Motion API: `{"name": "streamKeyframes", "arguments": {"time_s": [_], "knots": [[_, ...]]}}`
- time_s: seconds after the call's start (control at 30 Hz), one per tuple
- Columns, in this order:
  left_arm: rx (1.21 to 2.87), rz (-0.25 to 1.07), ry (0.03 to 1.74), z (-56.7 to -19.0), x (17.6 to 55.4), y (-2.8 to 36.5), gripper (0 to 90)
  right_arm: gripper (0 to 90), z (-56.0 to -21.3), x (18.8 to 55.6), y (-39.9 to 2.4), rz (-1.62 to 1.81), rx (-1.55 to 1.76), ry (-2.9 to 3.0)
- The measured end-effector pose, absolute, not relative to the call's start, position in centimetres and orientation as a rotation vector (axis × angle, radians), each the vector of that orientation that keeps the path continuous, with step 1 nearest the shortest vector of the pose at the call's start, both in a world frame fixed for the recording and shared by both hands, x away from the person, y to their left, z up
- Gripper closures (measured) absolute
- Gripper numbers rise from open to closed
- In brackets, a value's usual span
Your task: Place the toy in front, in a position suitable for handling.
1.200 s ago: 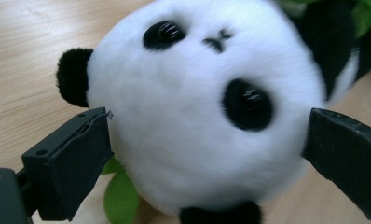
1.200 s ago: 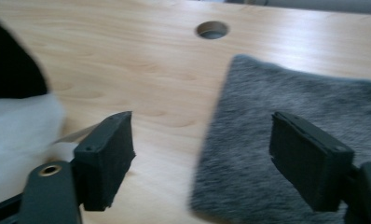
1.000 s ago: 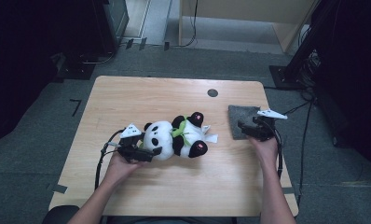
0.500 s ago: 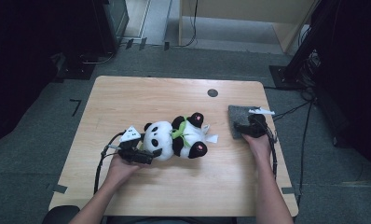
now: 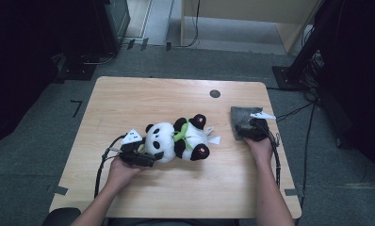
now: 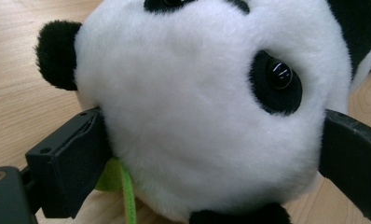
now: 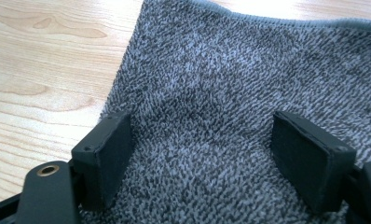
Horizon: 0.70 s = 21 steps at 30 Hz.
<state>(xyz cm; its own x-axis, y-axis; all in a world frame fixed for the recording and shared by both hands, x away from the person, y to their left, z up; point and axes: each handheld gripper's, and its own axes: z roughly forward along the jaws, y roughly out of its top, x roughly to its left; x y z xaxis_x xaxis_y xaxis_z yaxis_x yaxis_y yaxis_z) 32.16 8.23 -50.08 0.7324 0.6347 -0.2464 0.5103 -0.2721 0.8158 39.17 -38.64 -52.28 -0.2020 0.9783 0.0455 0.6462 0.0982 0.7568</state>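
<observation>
A black-and-white panda plush (image 5: 176, 139) with a green collar lies on its side in the middle of the wooden table (image 5: 176, 99). My left gripper (image 5: 151, 153) is shut on its head. In the left gripper view the two black jaws press into the white fur of the panda (image 6: 207, 107) from either side, around my left gripper (image 6: 216, 140). A grey knitted cloth (image 5: 240, 117) lies at the right of the table. My right gripper (image 5: 250, 129) rests on it, open. The cloth (image 7: 230, 70) bulges slightly between the spread jaws of my right gripper (image 7: 211, 144).
A small dark round hole (image 5: 215, 93) sits in the tabletop near the back edge. A white tag (image 5: 215, 140) sticks out of the panda toward the cloth. Cables trail from both grippers over the front and right edges. Dark equipment stands on the floor around the table.
My right gripper has come down and a little to the left onto the grey cloth. The left gripper and the panda have stayed put.
</observation>
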Motion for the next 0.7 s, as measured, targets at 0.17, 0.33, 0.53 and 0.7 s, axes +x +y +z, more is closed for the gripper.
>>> {"name": "streamKeyframes", "arguments": {"time_s": [0.17,0.33,0.53,0.7], "knots": [[1.923,0.153,0.885,-50.18,32.1,8.3,2.9,21.6,-52.28,39.15,-38.56,0.91,1.583,1.902],[1.928,0.156,0.889,-50.11,32.01,8.27,3.3,28.8,-52.28,39.09,-38.51,0.894,1.594,1.884],[1.925,0.155,0.892,-50.06,32.02,8.23,3.4,45.0,-52.24,38.76,-38.69,0.895,1.609,1.844],[1.929,0.152,0.894,-49.98,32.09,8.21,3.4,70.0,-52.17,38.4,-38.66,0.915,1.6,1.845]]}}
